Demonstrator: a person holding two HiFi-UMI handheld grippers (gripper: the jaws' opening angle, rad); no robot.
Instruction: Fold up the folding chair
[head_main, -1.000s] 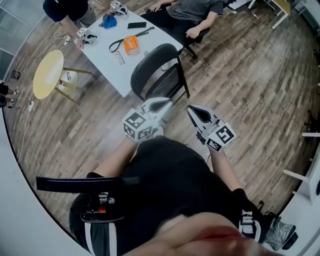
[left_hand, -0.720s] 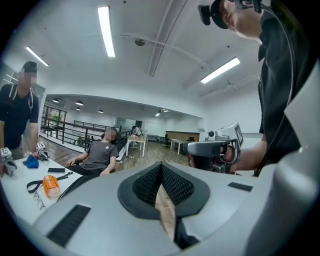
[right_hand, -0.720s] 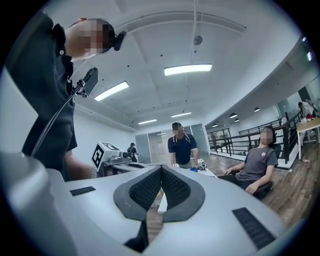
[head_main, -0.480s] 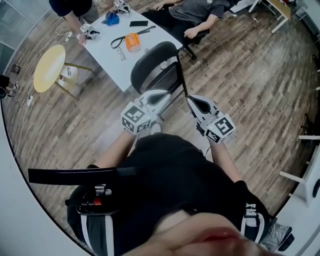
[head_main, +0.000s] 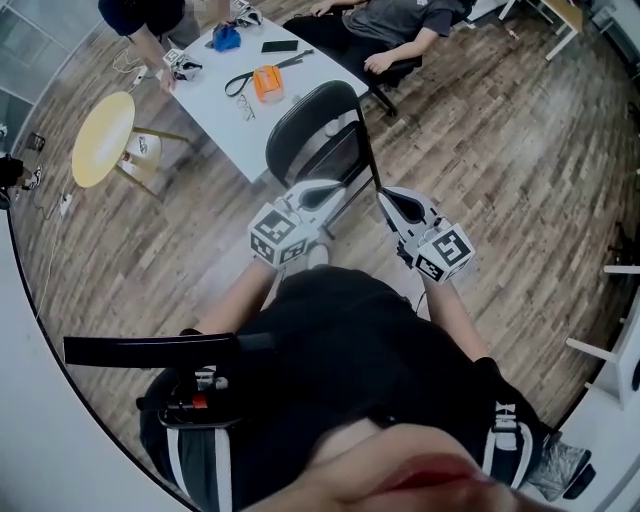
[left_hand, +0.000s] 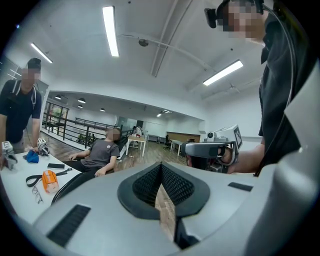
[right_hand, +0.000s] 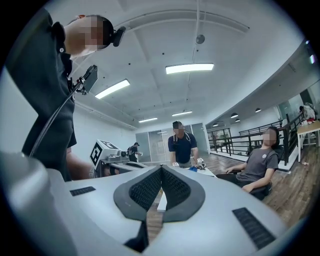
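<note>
The black folding chair (head_main: 318, 142) stands on the wood floor in front of me, its rounded back toward the white table; a dark edge of the chair (left_hand: 70, 181) shows low in the left gripper view. In the head view my left gripper (head_main: 335, 187) points at the chair's lower left, just short of it, jaws shut and empty. My right gripper (head_main: 383, 197) sits beside the chair's thin black frame leg (head_main: 368, 150), also shut with nothing between its pads. Each gripper view shows its own jaws closed together, left gripper (left_hand: 161, 167) and right gripper (right_hand: 161, 171), and the other gripper opposite.
A white table (head_main: 215, 110) behind the chair carries an orange item (head_main: 264, 83), a phone (head_main: 275, 46) and a blue object (head_main: 224, 38). A yellow round stool (head_main: 103, 140) stands at the left. One person sits past the table (head_main: 390, 25); another stands at its far corner (head_main: 150, 15).
The head view has shifted slightly, bringing the chair and grippers a touch higher in the picture. Both grippers stay shut, in much the same place by the chair.
</note>
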